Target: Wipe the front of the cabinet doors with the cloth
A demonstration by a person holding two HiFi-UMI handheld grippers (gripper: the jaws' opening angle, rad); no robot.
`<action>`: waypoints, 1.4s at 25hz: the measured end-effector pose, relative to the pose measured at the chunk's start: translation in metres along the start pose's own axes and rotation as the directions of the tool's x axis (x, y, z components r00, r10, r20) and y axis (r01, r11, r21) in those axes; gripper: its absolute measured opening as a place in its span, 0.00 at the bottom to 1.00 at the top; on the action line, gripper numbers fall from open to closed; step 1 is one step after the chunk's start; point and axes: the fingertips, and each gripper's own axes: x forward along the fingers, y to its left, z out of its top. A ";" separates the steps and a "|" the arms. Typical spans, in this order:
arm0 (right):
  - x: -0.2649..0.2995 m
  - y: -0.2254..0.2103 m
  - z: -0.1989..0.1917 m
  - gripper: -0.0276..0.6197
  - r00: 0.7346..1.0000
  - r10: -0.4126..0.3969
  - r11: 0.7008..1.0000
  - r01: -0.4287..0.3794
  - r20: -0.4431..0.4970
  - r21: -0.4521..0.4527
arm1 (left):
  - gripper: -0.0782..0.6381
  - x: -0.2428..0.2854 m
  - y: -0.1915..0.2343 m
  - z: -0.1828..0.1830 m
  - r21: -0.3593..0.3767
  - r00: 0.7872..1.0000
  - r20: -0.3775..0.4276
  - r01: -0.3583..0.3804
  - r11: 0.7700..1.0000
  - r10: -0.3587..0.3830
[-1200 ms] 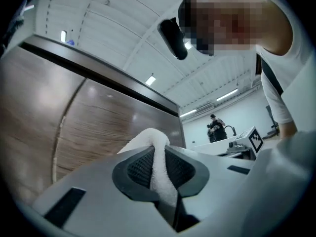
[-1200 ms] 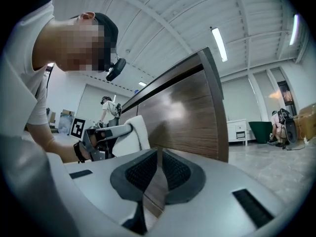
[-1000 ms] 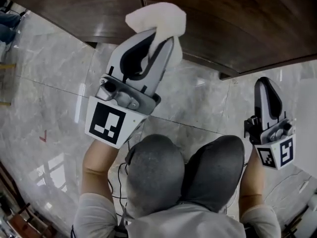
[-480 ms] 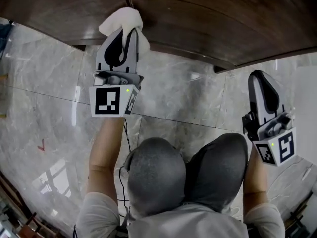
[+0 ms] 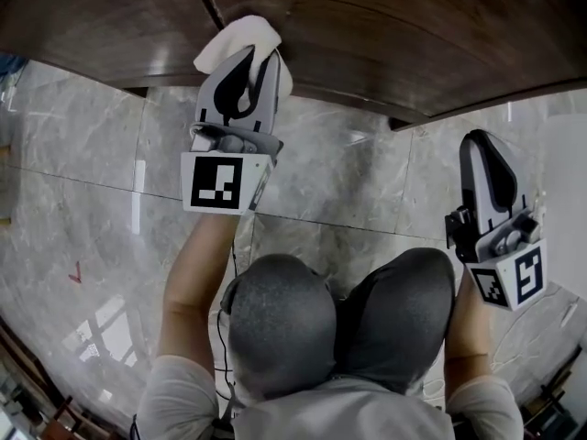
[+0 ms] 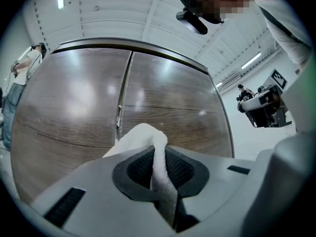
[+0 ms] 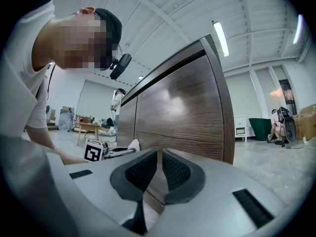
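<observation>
Two dark wooden cabinet doors [image 5: 413, 35] stand over a grey marble floor [image 5: 367, 181]. The left gripper [image 5: 249, 58], jaws clamped on a white cloth [image 5: 240, 35], holds it at the doors' front near their seam. The right gripper [image 5: 486, 145] hangs aside, jaws together, empty.

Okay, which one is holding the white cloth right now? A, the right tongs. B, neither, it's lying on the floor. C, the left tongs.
C: the left tongs are shut on the cloth in front of the cabinet doors, while the right tongs hold nothing.
</observation>
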 end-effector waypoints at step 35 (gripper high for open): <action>-0.046 -0.056 -0.008 0.13 0.996 -0.094 0.994 0.094 0.003 0.047 | 0.19 0.060 -0.186 -0.013 0.102 0.909 -0.054 0.417 0.903 -0.414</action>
